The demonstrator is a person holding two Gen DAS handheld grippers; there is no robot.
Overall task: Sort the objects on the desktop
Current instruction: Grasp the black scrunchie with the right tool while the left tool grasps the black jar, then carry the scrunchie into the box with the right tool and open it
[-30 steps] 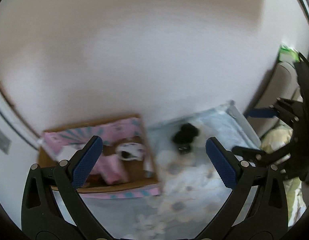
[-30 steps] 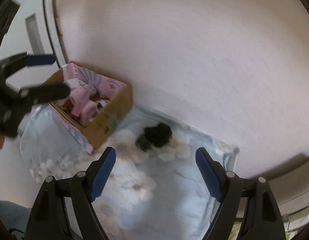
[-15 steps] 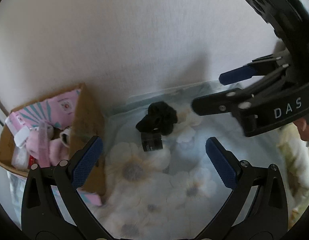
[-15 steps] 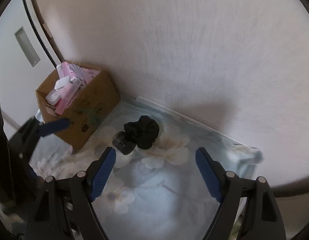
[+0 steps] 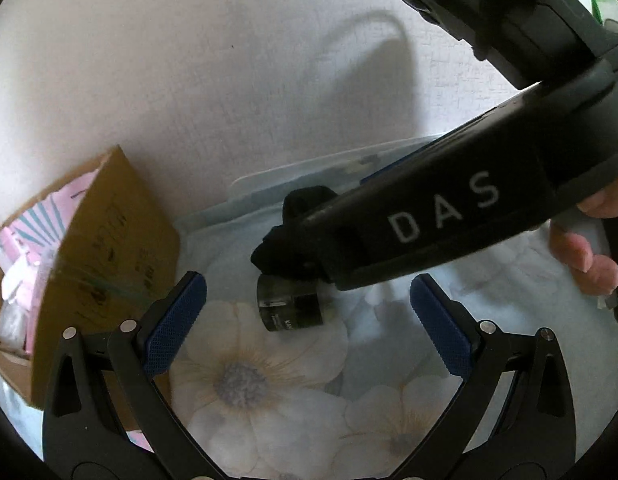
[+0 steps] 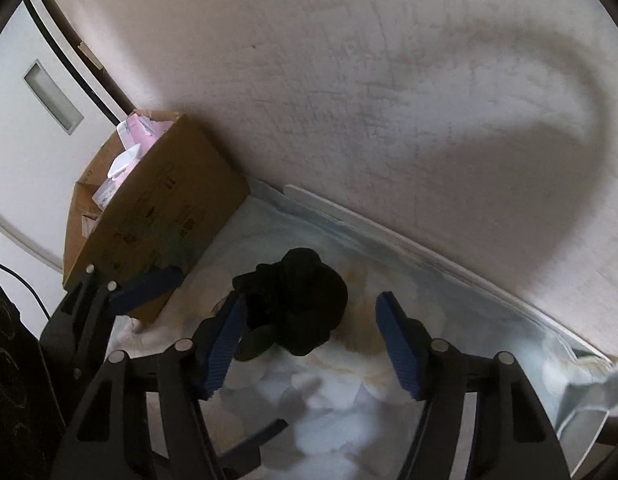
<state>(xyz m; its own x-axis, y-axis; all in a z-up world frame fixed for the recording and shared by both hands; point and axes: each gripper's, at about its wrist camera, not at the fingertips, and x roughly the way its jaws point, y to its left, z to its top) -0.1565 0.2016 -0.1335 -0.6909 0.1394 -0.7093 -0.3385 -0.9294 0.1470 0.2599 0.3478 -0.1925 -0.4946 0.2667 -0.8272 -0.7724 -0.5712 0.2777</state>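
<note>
White capitals reading "DAS" run along the black body of the right gripper [image 5: 309, 268] where it crosses the left wrist view from 2 o'clock toward the centre; dark print on the side of the cardboard box [image 5: 109, 264] and pale lettering low on the small dark jar [image 5: 291, 306] are too blurred to read. In the right wrist view the right gripper [image 6: 309, 344] points steeply down with its jaws closing; the black fabric bundle [image 6: 301, 300] lies between the blue pads, the left pad just beside or touching it and the right pad clear of it, so nothing is clamped yet. The left gripper [image 5: 307, 312] is released, jaws wide, with the jar between its tips at 12 o'clock and neither pad touching. The bundle sits near the middle of the floral cloth [image 5: 249, 380], lumpy, with no clear long axis; the jar lies tipped against its near-left side, its round end toward the left wrist camera. The box stands at 9 o'clock in the left view, at 10 o'clock in the right, pink and white packets [image 6: 127, 156] showing at its open top, its near corner just beside the left gripper's left pad [image 6: 149, 284]. The wall [image 6: 349, 100] closes the far side from 11 to 3 o'clock, the cloth's edge running along its foot. Bare cloth lies open at 5 to 7 o'clock. A person's fingers [image 5: 581, 252] grip the right handle at 3 o'clock.
</note>
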